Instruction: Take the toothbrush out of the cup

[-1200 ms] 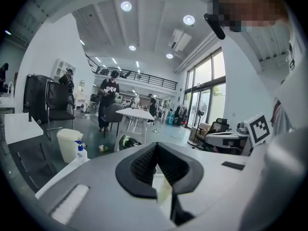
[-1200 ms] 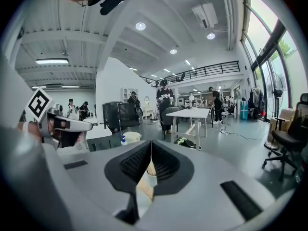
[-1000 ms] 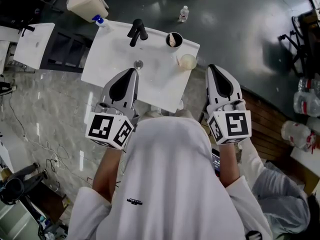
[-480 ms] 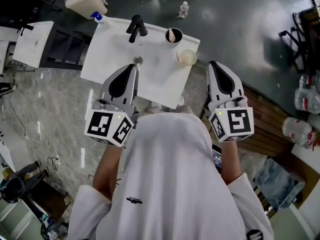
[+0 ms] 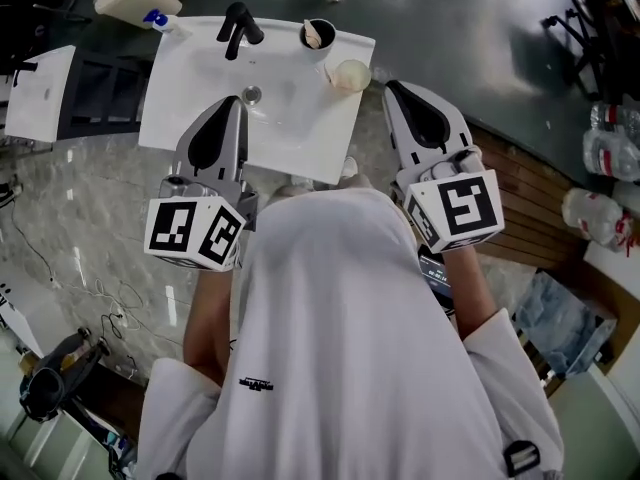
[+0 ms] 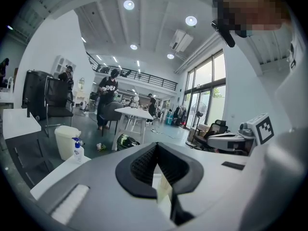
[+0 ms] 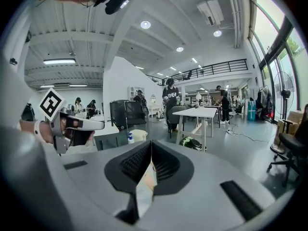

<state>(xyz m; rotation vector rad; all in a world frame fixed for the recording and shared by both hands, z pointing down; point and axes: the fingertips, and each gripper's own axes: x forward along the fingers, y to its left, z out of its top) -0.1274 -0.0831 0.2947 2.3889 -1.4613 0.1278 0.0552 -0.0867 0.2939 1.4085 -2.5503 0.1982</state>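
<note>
White washbasin fills the top of the head view, ahead of both grippers. The left gripper hangs over its near half and the right gripper sits off its right edge. Each gripper's own view shows its jaws closed together with nothing between them. A black cup stands at the basin's far rim, between and beyond the two tips, apart from both. A pale toothbrush pokes from it, too small to make out clearly.

left gripper, right gripper, side by side, jaws together
</note>
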